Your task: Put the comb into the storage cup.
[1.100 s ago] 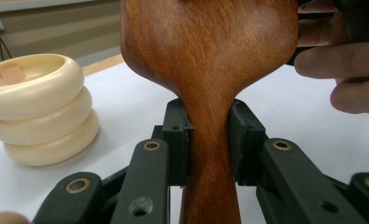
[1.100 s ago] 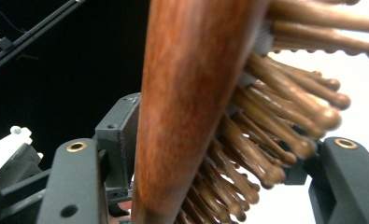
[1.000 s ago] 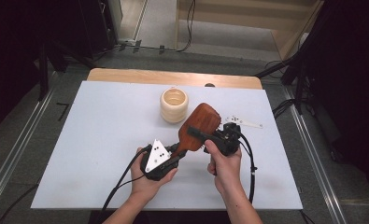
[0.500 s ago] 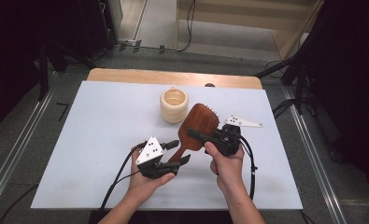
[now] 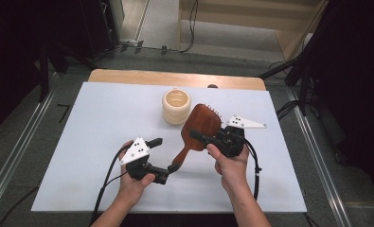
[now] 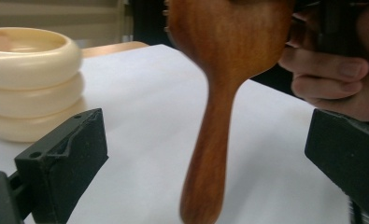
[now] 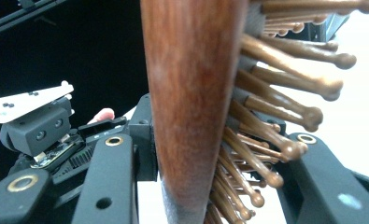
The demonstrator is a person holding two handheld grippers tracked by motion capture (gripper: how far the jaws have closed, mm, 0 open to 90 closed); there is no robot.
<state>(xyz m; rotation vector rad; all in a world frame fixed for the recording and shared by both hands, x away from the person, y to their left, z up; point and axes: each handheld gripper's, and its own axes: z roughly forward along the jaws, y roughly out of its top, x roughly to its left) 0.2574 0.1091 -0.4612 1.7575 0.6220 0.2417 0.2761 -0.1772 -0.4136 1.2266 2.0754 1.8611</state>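
Right gripper (image 5: pixel 199 137) clamps the hairbrush (image 5: pixel 204 124) head; the spread left gripper (image 5: pixel 164 158) should probably close squarely around the handle.

Counter (image 5: pixel 80 142): left half and far-right strip bare, open for passage. Cup (image 5: pixel 176 106) stands centre-rear, just beside the brush (image 5: pixel 201 127) head. Brush handle lies between the jaws of the left hand-held gripper (image 5: pixel 163 158), untouched, room either side.
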